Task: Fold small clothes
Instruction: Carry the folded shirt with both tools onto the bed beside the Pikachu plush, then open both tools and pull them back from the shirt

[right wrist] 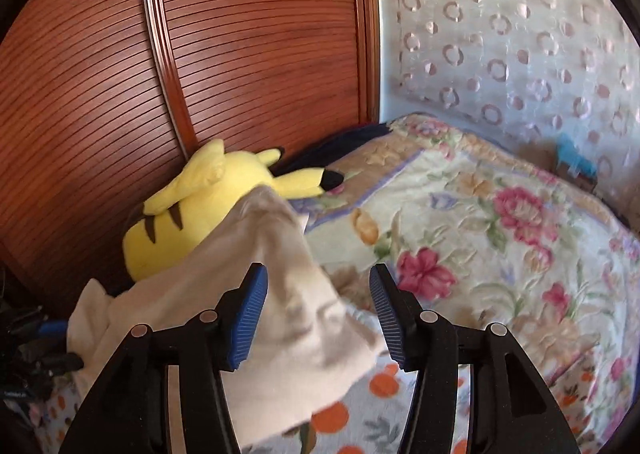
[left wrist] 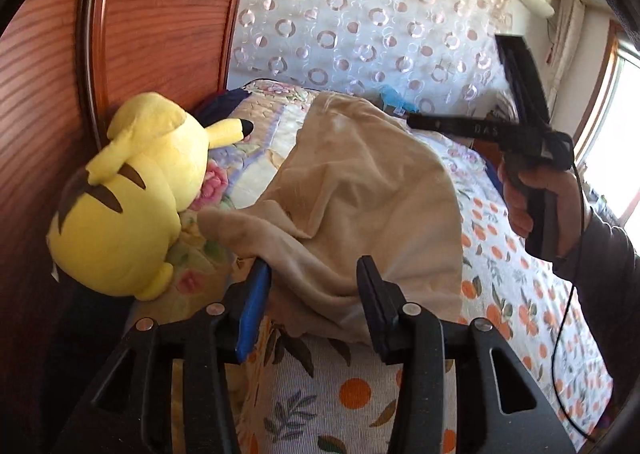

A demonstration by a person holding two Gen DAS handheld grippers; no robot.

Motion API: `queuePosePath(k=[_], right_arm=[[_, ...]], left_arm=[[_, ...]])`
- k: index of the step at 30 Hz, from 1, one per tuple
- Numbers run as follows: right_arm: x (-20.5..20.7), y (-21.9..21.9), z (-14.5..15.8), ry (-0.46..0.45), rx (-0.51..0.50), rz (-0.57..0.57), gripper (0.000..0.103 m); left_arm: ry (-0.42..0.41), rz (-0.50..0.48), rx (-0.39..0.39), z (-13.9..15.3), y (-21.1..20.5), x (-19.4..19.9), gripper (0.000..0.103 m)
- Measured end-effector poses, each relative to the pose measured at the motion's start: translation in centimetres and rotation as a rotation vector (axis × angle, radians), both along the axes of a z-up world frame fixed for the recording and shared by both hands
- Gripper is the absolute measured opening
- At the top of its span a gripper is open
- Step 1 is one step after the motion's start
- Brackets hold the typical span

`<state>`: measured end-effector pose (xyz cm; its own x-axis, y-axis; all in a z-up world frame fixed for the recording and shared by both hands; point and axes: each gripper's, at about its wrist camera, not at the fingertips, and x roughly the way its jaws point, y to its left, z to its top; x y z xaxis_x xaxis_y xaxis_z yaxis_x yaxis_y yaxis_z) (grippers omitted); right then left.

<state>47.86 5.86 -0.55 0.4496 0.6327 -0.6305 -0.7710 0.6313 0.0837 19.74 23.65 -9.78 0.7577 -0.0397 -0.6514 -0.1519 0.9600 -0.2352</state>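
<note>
The left gripper is seen part-open, nothing pinched; the beige garment lies heaped just ahead between its jaws, on the orange-print bedsheet. The right gripper is likewise parted, the cloth slack beside its left pad.
</note>
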Motion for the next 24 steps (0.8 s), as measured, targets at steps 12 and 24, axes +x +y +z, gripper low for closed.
queuePosePath(k=[12,24], right_arm=[[-4.1,-3.9,0.1,0.001,0.018,-0.096,0.055],[-23.9,-17.2,3.4,-0.131,0.12,-0.26,0.057]], left_arm=[[-0.038,-0.019,0.086,3.2,-4.1,-3.1,0.046],[-0.114,-0.128,0.179,7.1,-12.4,-6.3,0.046]])
